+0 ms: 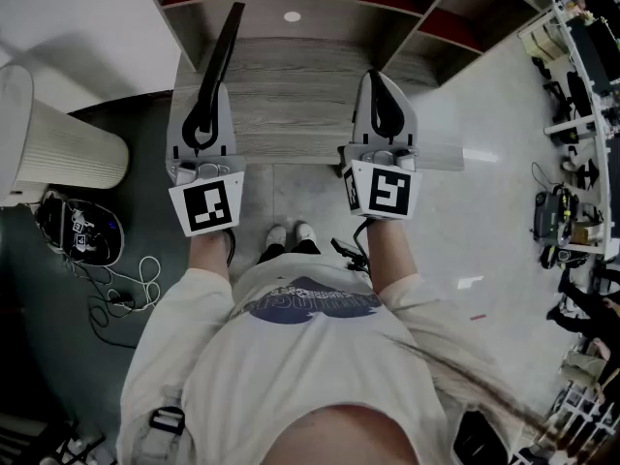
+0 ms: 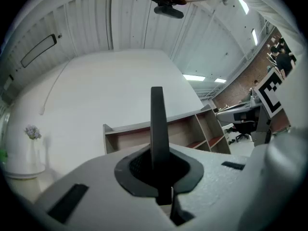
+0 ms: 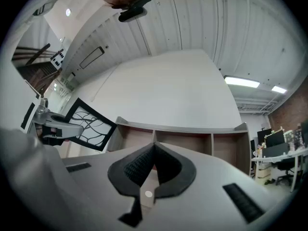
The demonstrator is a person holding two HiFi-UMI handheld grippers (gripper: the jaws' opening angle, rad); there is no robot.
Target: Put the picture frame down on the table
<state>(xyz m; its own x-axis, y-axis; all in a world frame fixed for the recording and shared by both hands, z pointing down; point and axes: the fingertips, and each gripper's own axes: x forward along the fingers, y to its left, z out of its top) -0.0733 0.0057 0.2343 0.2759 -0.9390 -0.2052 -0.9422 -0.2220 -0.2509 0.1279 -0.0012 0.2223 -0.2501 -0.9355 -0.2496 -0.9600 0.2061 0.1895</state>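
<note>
left gripper point(image 1: 201, 126) jaws clamped on a black picture frame point(image 1: 225, 51), held edge-on over the wooden tabletop point(image 1: 291, 105), right gripper point(image 1: 383, 114) jaws pressed together, empty

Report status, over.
Left gripper shut on picture frame, edge-on over the table, not yet down. Right gripper shut, empty. Nothing seen in the way.

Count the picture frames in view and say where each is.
1. The picture frame is clamped in the left gripper, not yet on the table. The right gripper is shut, empty. Others may be hidden.
</note>
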